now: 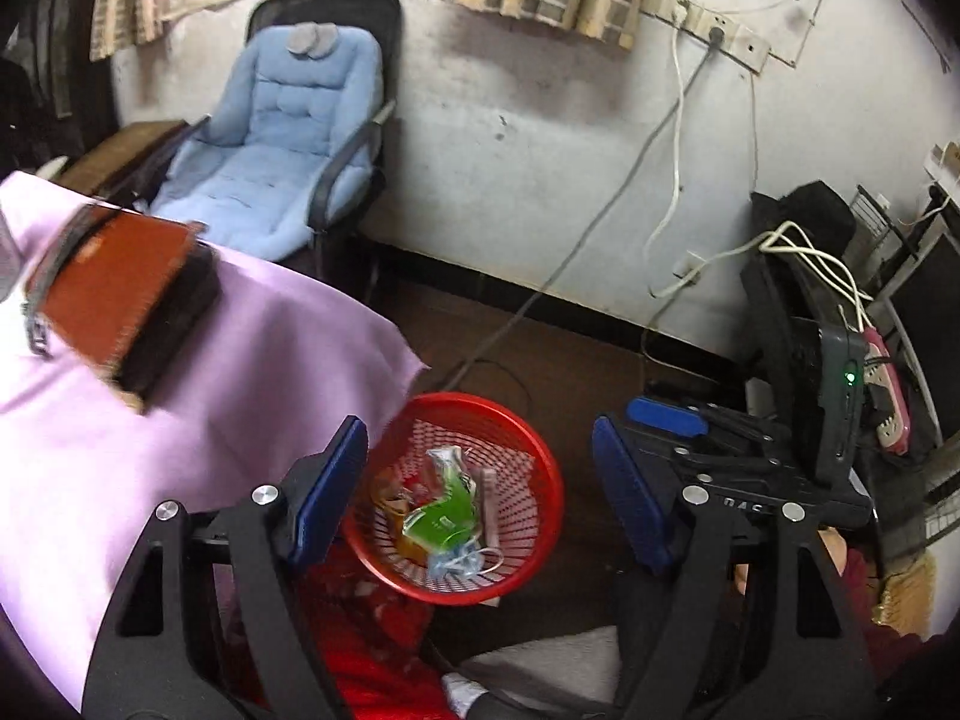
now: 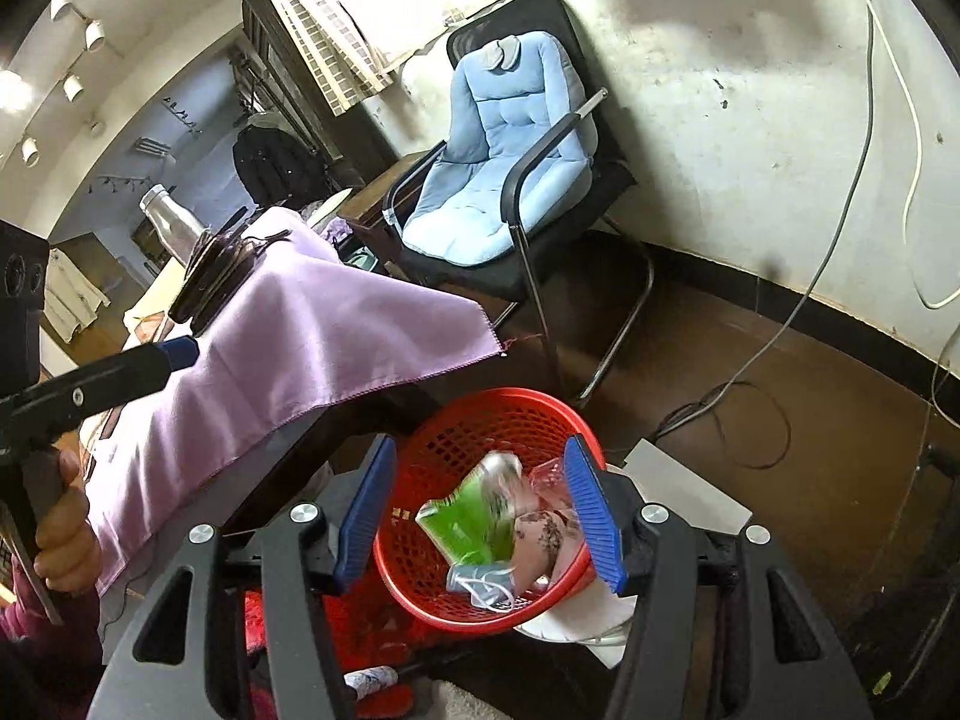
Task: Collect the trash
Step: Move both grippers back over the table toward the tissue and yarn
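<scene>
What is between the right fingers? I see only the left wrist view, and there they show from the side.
Observer: Nothing. The right gripper is open above the red basket.
Operator: Is there something behind the books on the table?
Observer: Yes, a steel bottle stands upright behind the books.
Operator: What lies on the floor at the basket's right side?
Observer: A white sheet, and it seems to go partly under the basket.
</scene>
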Available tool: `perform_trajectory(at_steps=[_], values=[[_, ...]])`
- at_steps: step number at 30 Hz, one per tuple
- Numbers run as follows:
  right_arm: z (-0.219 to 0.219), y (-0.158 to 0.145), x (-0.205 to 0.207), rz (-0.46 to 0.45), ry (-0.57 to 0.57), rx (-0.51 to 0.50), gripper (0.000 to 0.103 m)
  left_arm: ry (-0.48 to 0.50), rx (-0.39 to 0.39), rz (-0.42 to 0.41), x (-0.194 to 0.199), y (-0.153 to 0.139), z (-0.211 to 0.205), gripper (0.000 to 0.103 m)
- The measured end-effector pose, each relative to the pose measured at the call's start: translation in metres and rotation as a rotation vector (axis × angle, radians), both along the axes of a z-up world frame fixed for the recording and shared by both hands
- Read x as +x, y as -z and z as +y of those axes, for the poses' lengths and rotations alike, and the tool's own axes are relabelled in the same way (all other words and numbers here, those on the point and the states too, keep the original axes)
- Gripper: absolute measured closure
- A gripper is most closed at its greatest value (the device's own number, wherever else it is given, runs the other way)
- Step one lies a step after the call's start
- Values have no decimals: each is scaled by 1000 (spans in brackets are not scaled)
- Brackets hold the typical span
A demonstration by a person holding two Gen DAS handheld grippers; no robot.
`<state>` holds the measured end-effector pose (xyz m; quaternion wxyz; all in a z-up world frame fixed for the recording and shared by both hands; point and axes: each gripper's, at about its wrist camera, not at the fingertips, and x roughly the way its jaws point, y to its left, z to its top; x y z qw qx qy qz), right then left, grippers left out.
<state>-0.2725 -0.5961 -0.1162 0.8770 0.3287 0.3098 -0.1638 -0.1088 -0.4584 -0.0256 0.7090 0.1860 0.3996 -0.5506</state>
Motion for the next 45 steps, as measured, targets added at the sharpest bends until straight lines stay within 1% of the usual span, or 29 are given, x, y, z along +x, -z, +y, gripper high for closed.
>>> perform_trajectory(at_steps=[2, 5, 8, 15, 18, 21, 26, 28, 29, 33, 35, 39, 42, 45], values=[[3, -4, 0, -5, -4, -4, 45, -19, -9, -8, 4, -5, 4, 27], [10, -15, 3, -14, -21, -24, 45, -56, -35, -18, 13, -15, 21, 24], [22, -30, 8, -27, -48, -52, 45, -91, -58, -34, 19, -24, 38, 23], [67, -82, 29, -97, -162, -127, 44, -192, -140, -69, 36, -54, 99, 18], [86, -100, 40, -121, -213, -151, 41, -241, -181, -91, 44, -68, 132, 15], [110, -118, 55, -141, -271, -174, 36, -314, -220, -104, 57, -78, 169, 12], [154, -139, 88, -161, -368, -206, 26, -431, -242, -112, 85, -82, 227, 9], [172, -145, 106, -165, -407, -209, 22, -495, -236, -121, 101, -81, 254, 9], [179, -147, 114, -166, -422, -208, 21, -522, -229, -124, 108, -81, 265, 9], [210, -155, 151, -168, -494, -203, 20, -688, -179, -125, 152, -69, 325, 7], [223, -157, 168, -169, -522, -196, 19, -784, -144, -105, 179, -60, 360, 7], [244, -157, 208, -151, -575, -176, 19, -922, -89, -68, 223, -44, 414, 7], [260, -154, 229, -129, -605, -170, 19, -994, -62, -62, 248, -38, 442, 7], [274, -152, 252, -110, -645, -170, 19, -1040, -68, -23, 272, -33, 461, 7]])
